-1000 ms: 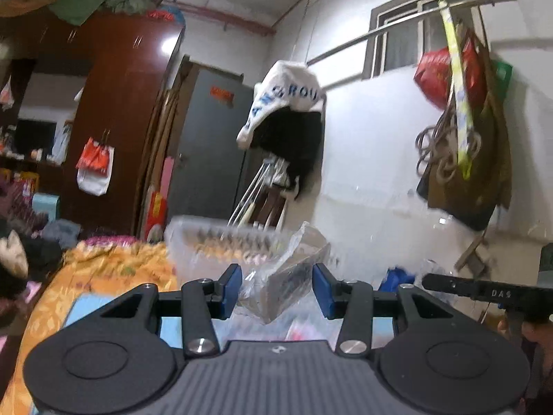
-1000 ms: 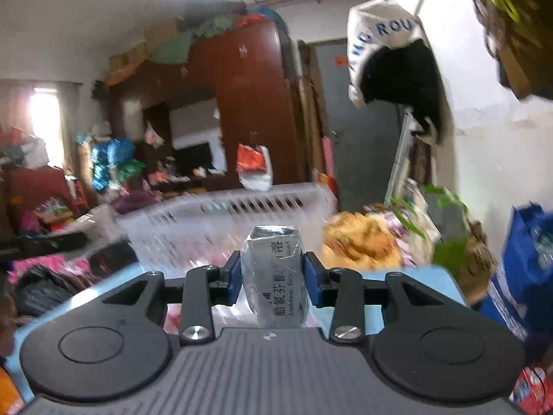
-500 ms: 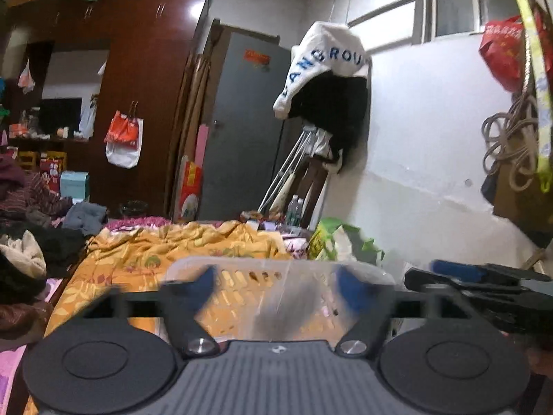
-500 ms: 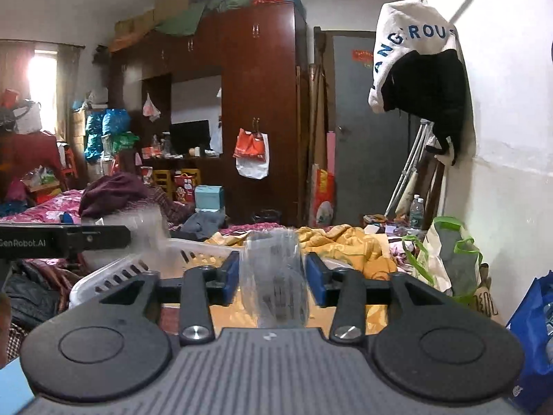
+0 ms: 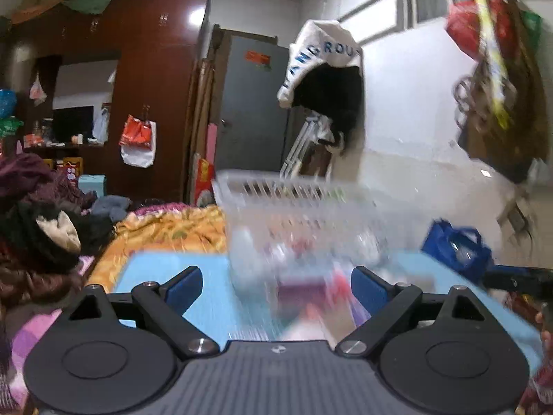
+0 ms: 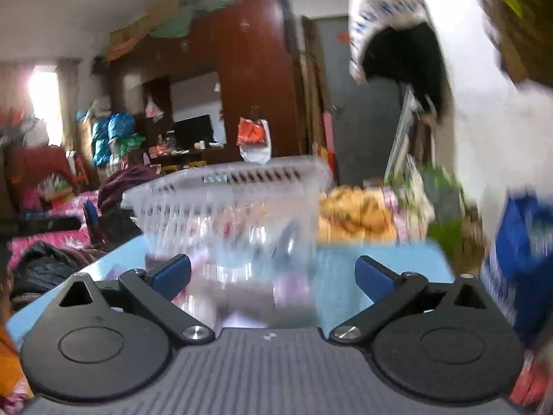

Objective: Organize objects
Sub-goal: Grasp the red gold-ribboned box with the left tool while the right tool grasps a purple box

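A clear plastic basket [image 5: 293,204] stands on a light blue table [image 5: 172,269], just beyond both grippers. It also shows in the right wrist view [image 6: 224,200]. Blurred packets [image 5: 304,287] lie in and before it. My left gripper [image 5: 276,285] is open and empty, its blue pads wide apart. My right gripper [image 6: 273,275] is open and empty too. Both views are motion-blurred. The other gripper's tip shows at the right edge of the left wrist view [image 5: 518,282].
A bed with an orange patterned blanket [image 5: 166,228] and heaped clothes [image 5: 38,228] lies left of the table. A blue bag [image 5: 456,245] sits by the white wall on the right. A dark wardrobe [image 5: 138,86] and grey door [image 5: 255,114] stand behind.
Both grippers have opened and let go of their packets. The left held a clear-wrapped packet, the right a grey box. Both views have dropped back toward the basket and table.
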Available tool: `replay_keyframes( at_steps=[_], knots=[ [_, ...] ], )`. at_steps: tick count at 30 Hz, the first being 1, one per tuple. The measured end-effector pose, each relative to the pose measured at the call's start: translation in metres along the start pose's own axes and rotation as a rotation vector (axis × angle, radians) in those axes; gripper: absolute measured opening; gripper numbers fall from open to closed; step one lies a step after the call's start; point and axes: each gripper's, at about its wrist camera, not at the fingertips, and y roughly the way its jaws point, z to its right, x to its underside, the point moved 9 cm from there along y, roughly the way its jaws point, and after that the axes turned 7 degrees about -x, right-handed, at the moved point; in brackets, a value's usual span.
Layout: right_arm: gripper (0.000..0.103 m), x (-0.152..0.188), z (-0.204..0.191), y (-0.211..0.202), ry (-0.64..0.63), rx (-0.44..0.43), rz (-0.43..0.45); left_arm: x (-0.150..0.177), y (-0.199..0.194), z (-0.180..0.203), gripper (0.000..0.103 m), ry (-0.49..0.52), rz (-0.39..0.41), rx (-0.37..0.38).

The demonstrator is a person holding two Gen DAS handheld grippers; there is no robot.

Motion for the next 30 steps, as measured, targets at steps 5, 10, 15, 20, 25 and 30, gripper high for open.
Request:
replay_keyframes(
  at_steps=[5,10,15,20,25,30],
  knots=[
    [0.103,0.035,-0.009,0.0,0.055,-0.079,-0.049,0.036,-0.02,0.026,0.095,0.056,-0.024,0.068],
    [0.103,0.044,-0.043,0.0,-0.024,-0.117,-0.05,0.063,-0.047,0.044,0.095,0.115,-0.026,0.067],
    [0.094,0.059,-0.06,0.007,-0.062,-0.115,-0.072,0.092,-0.051,0.062,0.095,0.163,-0.08,0.088],
    [0.086,0.069,-0.067,0.013,-0.105,-0.077,-0.084,0.105,-0.045,0.074,0.094,0.188,-0.097,0.088],
    [0.063,0.077,-0.065,0.015,-0.115,-0.053,-0.083,0.108,-0.042,0.073,0.061,0.183,-0.072,0.074],
    [0.055,0.076,-0.06,0.01,-0.101,-0.062,-0.073,0.102,-0.049,0.075,0.055,0.184,-0.034,0.104]
  ],
)
